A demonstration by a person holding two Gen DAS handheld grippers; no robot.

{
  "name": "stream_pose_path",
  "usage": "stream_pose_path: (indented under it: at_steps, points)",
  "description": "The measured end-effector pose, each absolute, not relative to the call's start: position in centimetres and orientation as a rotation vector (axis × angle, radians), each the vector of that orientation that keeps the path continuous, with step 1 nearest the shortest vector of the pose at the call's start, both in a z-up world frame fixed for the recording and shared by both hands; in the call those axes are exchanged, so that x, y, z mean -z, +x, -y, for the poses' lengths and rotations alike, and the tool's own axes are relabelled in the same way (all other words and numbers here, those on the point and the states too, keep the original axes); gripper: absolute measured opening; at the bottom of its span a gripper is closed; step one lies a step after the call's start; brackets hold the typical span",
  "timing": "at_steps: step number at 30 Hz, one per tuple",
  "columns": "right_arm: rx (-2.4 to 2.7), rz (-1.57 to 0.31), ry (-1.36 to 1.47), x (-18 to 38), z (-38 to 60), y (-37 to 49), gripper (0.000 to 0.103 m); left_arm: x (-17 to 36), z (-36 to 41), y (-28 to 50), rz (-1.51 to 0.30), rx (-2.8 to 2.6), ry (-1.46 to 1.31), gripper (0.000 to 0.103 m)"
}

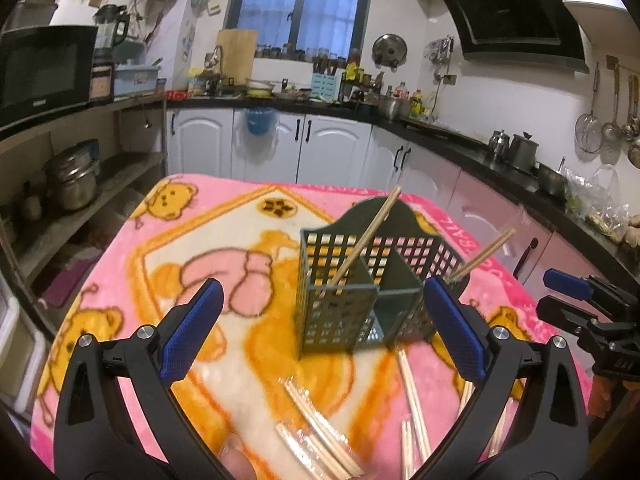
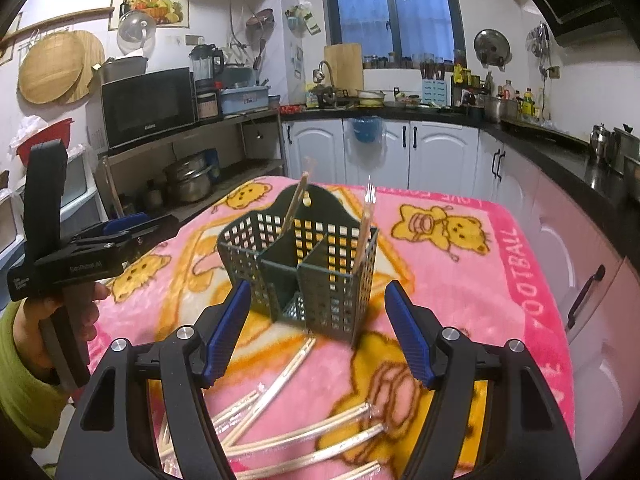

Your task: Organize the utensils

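Note:
A dark green perforated utensil holder with several compartments stands upright on the pink blanket; it also shows in the right wrist view. Two wrapped chopstick pairs stand in it, one leaning in the left compartment and one at the right. Several more wrapped chopstick pairs lie loose on the blanket in front of the holder. My left gripper is open and empty, just in front of the holder. My right gripper is open and empty, above the loose chopsticks.
The pink bear-print blanket covers the table. White and pink cabinets with a black counter run behind and to the right. A shelf with a microwave and pots stands at the left. The other gripper shows at each view's edge.

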State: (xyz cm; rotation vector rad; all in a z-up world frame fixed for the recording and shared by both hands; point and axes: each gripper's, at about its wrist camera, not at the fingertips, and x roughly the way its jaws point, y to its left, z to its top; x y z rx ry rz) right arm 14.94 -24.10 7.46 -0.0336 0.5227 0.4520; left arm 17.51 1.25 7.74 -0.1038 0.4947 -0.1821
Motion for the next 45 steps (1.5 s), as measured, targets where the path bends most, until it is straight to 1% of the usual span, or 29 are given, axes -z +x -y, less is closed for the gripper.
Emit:
stream_pose_path:
  at_steps: [10, 19, 31, 39, 42, 43, 45]
  points:
    - [-0.449, -0.587, -0.022, -5.0, 24.2, 14.5, 0.067, -4.8, -2.5, 16.8, -0.567, 0.173, -0.139, 0.092]
    - [-0.453, -0.646, -0.022, -2.5, 23.9, 14.3, 0.067, -2.4, -2.0, 16.6, -0.626, 0.17, -0.128, 0.092]
    - [-0.439, -0.721, -0.029, 0.0, 24.7, 15.0, 0.067, 0.5, -0.2, 17.7, -0.722, 0.218, -0.103, 0.092]
    - [-0.435, -0.804, -0.013, 1.9, 25.5, 16.6, 0.067, 2.2, -0.1, 19.3, -0.81, 0.246, -0.13, 0.092]
    - [-0.439, -0.84, 0.004, 2.6, 25.9, 17.4, 0.063, 2.9, -0.5, 20.3, -0.85, 0.249, -0.148, 0.091]
    - [-0.439, -0.851, 0.009, 2.8, 26.0, 17.6, 0.061, 3.2, -0.7, 20.6, -0.863, 0.25, -0.154, 0.089]
    - [-0.436, -0.88, 0.029, 3.4, 26.3, 18.2, 0.06, 3.6, -0.8, 21.1, -0.881, 0.25, -0.159, 0.088]
